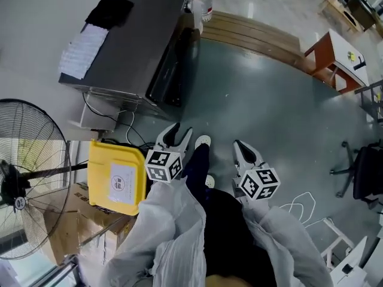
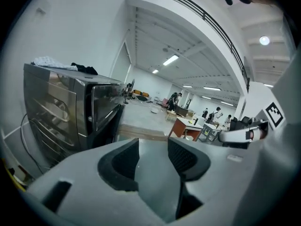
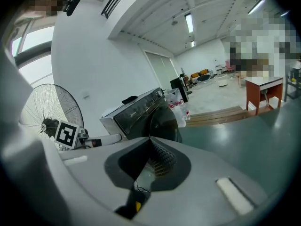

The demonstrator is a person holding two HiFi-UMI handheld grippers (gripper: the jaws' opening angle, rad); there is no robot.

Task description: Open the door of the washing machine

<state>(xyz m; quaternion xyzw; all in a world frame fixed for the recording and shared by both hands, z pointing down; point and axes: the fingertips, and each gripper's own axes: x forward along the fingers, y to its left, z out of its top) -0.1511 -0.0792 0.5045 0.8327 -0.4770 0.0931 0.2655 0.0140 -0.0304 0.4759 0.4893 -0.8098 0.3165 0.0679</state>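
The washing machine (image 1: 128, 43) is a grey box at the upper left of the head view, its dark round door (image 1: 175, 70) shut on the side facing the green floor. My left gripper (image 1: 181, 130) is held open and empty, well short of the machine. The right gripper (image 1: 238, 144) hangs beside it with its jaws together and nothing between them. In the left gripper view the machine (image 2: 61, 107) stands at the left with its door (image 2: 106, 108) beyond the open left gripper (image 2: 153, 142). The right gripper view shows the door (image 3: 163, 122) behind the right gripper (image 3: 150, 139), whose tips touch.
A dark cloth (image 1: 109, 12) and a white cloth (image 1: 84, 49) lie on the machine's top. A yellow bin (image 1: 116, 178), cables and a standing fan (image 1: 24, 202) crowd the left. Bottles (image 1: 203, 6), a wooden platform (image 1: 254, 33), an orange desk (image 1: 332, 52) and an office chair (image 1: 366, 173) stand around.
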